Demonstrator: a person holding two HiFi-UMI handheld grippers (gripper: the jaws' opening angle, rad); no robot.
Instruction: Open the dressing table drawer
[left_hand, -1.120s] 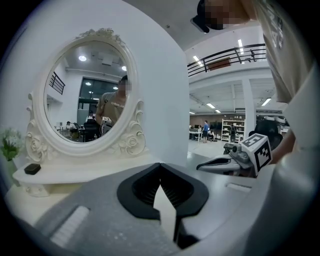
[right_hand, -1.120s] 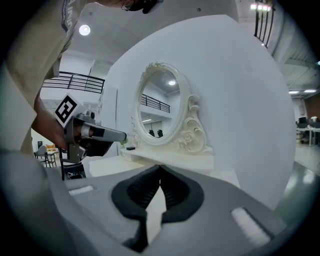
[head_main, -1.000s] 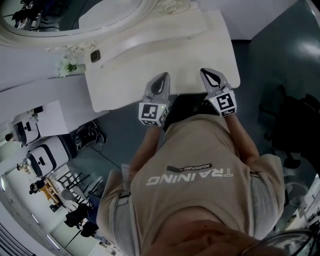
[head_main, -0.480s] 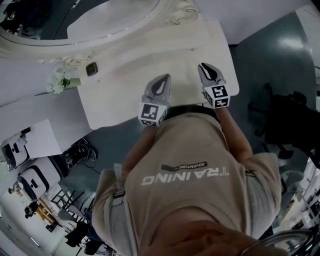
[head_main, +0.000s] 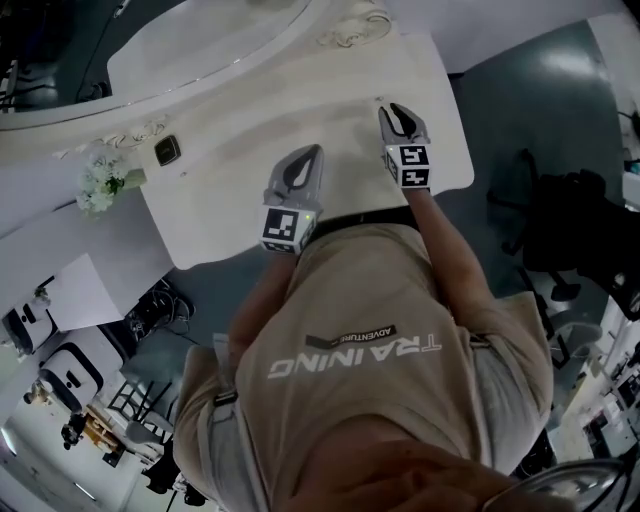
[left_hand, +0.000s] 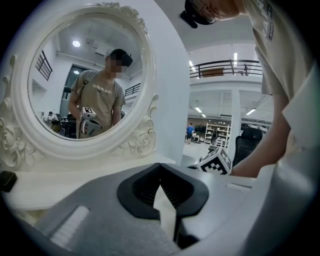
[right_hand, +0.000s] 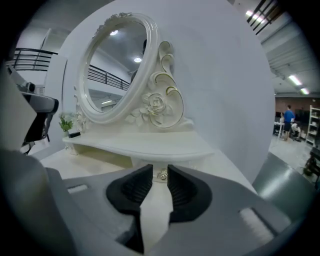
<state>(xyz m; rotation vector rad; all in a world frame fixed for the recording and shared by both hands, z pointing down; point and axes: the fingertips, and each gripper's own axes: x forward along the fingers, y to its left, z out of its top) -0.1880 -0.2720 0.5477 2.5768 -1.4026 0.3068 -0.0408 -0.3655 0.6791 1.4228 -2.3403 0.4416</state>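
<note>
jaws of right gripper (head_main: 392, 109) opening, drawer knob (right_hand: 162, 175) between tips, left gripper (head_main: 309, 152) clenched, over tabletop (head_main: 215, 205) edge

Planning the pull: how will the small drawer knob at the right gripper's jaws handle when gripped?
The knob looks like small shiny metal: probably rigid, likely slippery in a grip. It sits between the right gripper's opening jaws, not yet clamped. Being small, it could slip out on an off-line pull.
</note>
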